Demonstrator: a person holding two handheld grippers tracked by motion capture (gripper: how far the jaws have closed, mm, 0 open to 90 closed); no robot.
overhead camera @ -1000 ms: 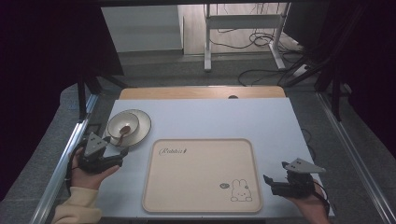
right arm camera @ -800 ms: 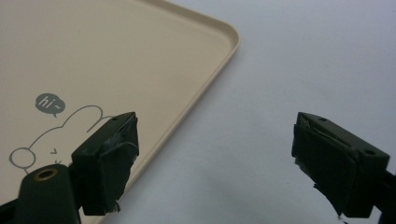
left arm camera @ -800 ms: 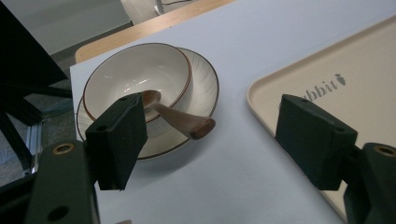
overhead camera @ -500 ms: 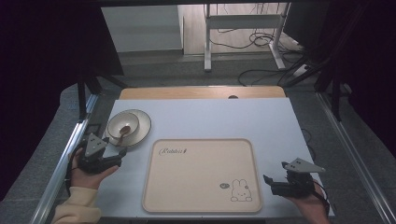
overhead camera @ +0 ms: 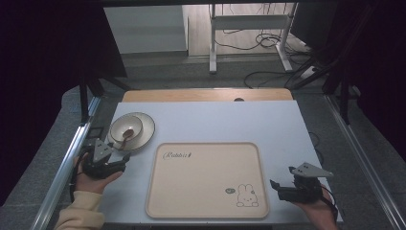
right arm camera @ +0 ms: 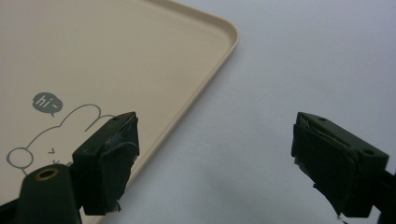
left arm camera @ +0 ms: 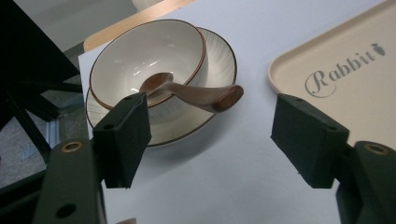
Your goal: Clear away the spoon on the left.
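Left tongs (left arm camera: 210, 135): jaws wide but just closing, nothing held. Spoon (left arm camera: 187, 88), upper centre: could be knocked from bowl (left arm camera: 149, 51) if clipped. Right tongs (right arm camera: 215, 158): open, empty.

The black two-jaw left gripper (overhead camera: 119, 160), held in the person's left hand (overhead camera: 93, 179) with a cream sleeve (overhead camera: 81, 218) behind it, sits at about eight o'clock and points toward one o'clock. Its jaws stand wide apart with nothing between them and have just been closing slightly. The black right gripper (overhead camera: 275, 187), in the right hand (overhead camera: 316, 208) at five o'clock, points toward nine o'clock, jaws spread, gripping nothing.
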